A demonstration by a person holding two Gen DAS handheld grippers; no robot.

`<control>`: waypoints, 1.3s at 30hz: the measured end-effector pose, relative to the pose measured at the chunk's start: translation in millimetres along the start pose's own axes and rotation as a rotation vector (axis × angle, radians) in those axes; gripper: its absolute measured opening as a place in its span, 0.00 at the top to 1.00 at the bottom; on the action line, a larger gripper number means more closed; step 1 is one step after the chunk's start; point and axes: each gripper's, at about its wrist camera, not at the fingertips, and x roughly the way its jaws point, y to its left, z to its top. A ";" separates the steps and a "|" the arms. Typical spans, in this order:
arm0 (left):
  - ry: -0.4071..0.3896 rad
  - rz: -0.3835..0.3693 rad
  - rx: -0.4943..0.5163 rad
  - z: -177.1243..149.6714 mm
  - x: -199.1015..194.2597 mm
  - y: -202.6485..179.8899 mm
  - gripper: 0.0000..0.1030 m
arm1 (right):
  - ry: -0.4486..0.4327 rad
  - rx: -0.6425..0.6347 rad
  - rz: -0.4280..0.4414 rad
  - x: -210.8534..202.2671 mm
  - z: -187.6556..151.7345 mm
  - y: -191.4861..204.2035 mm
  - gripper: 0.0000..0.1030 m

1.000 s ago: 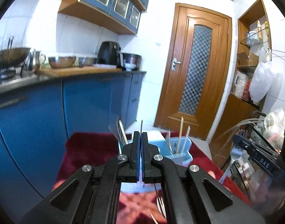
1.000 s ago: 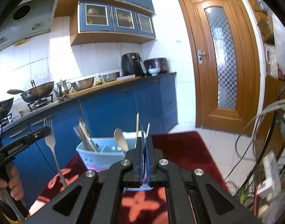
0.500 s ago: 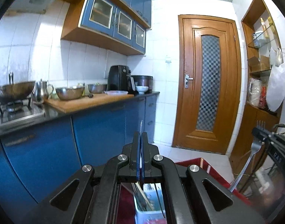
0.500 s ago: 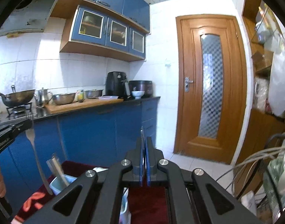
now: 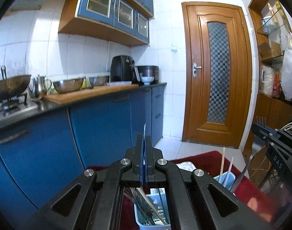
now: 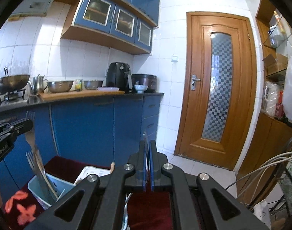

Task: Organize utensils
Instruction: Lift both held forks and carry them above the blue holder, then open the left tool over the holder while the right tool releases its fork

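Tongs in both your hands are pinched tight on cutlery. The left tongs (image 5: pixel 144 140) clamp a fork (image 6: pixel 32 140) tines-up, and the right tongs (image 6: pixel 147 145) clamp a second fork (image 5: pixel 243 172) the same way, jaws parted only by the metal. Since a second ago you have raised and levelled both, so the blue bin (image 5: pixel 142 222) now sits just below the left tongs. The second fork's handle hangs close to the bin's right end; contact is unclear. Neither fork is stowed yet, so lowering them in looks like the next step. Under the bin lies the red cloth (image 5: pixel 203 157).
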 end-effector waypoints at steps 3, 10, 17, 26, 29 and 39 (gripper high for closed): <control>0.022 -0.011 -0.019 -14.2 7.7 1.8 1.00 | 0.011 -0.012 0.022 2.9 -11.3 5.2 0.95; 0.083 -0.039 -0.041 -46.3 21.0 3.7 1.00 | 0.057 -0.014 0.065 10.3 -32.2 13.6 0.95; 0.132 -0.064 -0.051 -64.0 26.1 2.0 1.00 | 0.100 0.022 0.111 14.2 -47.2 16.3 0.95; 0.142 -0.082 -0.064 -67.7 14.1 -0.7 0.74 | 0.093 0.070 0.191 4.0 -42.2 13.3 0.66; 0.134 -0.084 -0.057 -63.6 6.2 -2.0 0.73 | 0.083 0.078 0.208 -3.0 -38.4 13.1 0.60; 0.148 -0.106 -0.071 -57.7 -25.5 -0.3 0.73 | 0.066 0.151 0.258 -30.5 -29.9 2.8 0.57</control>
